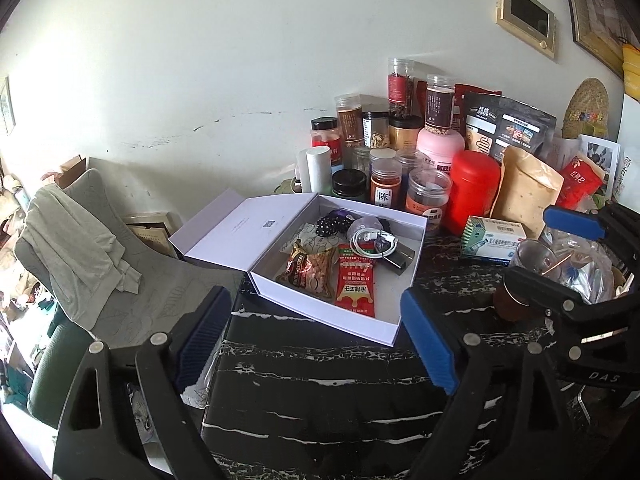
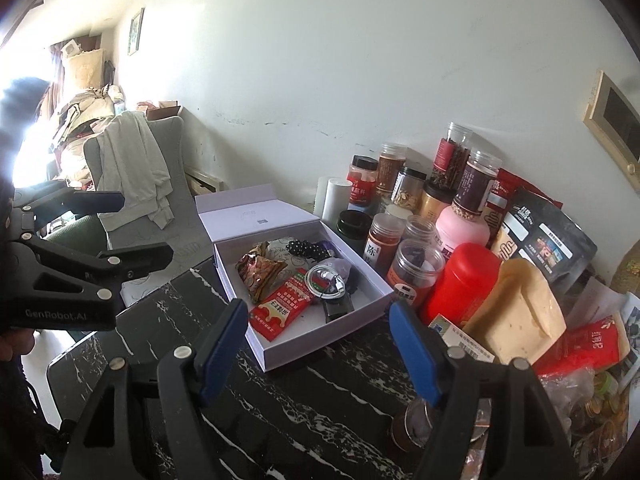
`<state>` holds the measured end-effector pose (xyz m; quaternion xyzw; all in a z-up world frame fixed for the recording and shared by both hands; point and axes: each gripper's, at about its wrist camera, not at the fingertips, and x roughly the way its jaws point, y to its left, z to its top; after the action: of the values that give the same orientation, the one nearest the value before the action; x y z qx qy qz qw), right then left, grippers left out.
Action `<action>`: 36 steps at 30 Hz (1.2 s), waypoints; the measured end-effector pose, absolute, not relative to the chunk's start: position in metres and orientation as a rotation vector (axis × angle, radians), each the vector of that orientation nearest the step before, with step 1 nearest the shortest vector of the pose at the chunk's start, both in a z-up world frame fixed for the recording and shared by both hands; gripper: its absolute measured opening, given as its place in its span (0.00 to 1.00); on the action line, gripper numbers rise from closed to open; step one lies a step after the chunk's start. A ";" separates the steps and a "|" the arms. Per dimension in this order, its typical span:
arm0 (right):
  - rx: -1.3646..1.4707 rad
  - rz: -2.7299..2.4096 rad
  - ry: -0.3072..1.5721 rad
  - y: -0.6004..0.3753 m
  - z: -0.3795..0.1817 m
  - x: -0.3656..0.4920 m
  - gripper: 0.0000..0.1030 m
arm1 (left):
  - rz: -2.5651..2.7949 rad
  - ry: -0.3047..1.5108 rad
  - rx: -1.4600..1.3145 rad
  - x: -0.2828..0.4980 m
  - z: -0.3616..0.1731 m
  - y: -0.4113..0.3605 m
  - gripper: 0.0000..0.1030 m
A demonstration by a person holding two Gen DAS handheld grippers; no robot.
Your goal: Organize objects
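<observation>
An open white box [image 1: 312, 312] [image 2: 340, 327] sits on the black marble table [image 1: 320, 400], its lid [image 1: 240, 224] folded back to the left. Inside lie a red sachet [image 1: 354, 284] [image 2: 282, 308], a brown snack packet [image 1: 306, 268] [image 2: 258, 270], a coiled white cable [image 1: 370, 240] [image 2: 324, 280] and small dark items. My left gripper [image 1: 316, 340] [image 2: 132, 228] hangs open just short of the box's near side, empty. My right gripper [image 2: 320, 348] [image 1: 560, 256] is also open and empty, near the box's right front corner.
Several spice jars [image 1: 384, 188], a red canister [image 1: 472, 192], a tan pouch [image 1: 524, 196] and a medicine carton [image 1: 494, 238] crowd the wall side to the right. A glass and plastic bags [image 1: 580, 268] lie far right. A chair with a grey cloth [image 1: 72, 240] stands left.
</observation>
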<state>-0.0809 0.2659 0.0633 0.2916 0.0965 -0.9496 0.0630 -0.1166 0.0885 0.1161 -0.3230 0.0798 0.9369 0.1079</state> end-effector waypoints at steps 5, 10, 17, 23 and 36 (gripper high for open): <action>0.876 -2.871 0.282 0.267 0.060 -0.055 0.72 | 2.790 0.251 -0.922 -0.084 0.117 0.089 0.89; 0.882 -2.868 0.306 0.267 0.053 -0.033 0.72 | 2.822 0.256 -0.939 -0.060 0.112 0.090 0.90; 0.896 -2.890 0.308 0.272 0.045 -0.012 0.73 | 2.806 0.235 -0.966 -0.036 0.100 0.090 0.90; 0.902 -2.888 0.315 0.272 0.038 0.001 0.73 | 2.808 0.232 -0.978 -0.017 0.094 0.091 0.90; 0.895 -2.883 0.332 0.267 0.037 0.008 0.73 | 2.794 0.208 -1.034 -0.011 0.081 0.091 0.90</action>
<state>0.0079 0.2672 0.0374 0.2944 0.1093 -0.9480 0.0520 -0.0113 0.0906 0.0813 -0.3452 0.0694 0.9327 0.0774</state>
